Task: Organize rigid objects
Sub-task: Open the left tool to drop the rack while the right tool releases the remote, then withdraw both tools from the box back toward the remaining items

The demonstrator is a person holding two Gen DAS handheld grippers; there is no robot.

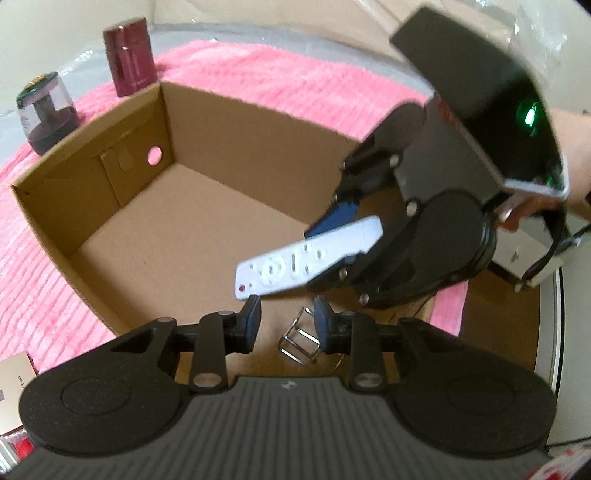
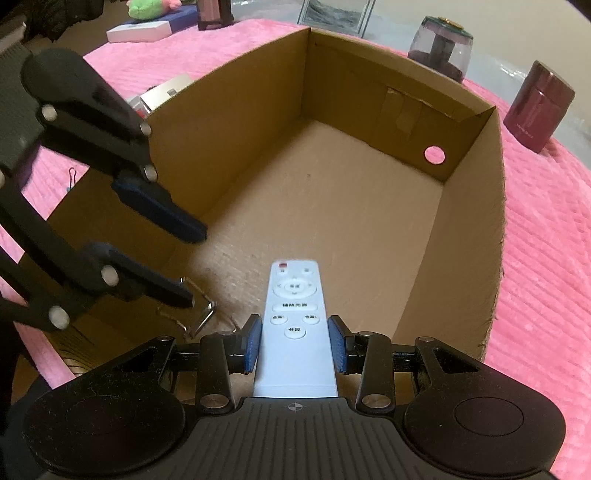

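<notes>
An open cardboard box (image 1: 258, 122) (image 2: 476, 236) lies on a pink blanket. My right gripper (image 2: 294, 341) (image 1: 334, 245) is shut on a white remote (image 2: 295, 325) (image 1: 306, 258) and holds it over the box's near end. My left gripper (image 1: 286, 319) (image 2: 188, 258) is open and empty, just above a small metal wire clip (image 1: 299, 338) (image 2: 199, 310) that lies on the box floor. The remote's button end points into the box.
A maroon cylinder (image 1: 129, 59) (image 2: 537, 107) and a dark jar with clear walls (image 1: 46, 112) (image 2: 441, 48) stand on the blanket (image 1: 280, 74) beyond the box. A flat white box (image 2: 138, 31) and other items lie at the far left. A binder clip (image 2: 71, 177) lies left of the box.
</notes>
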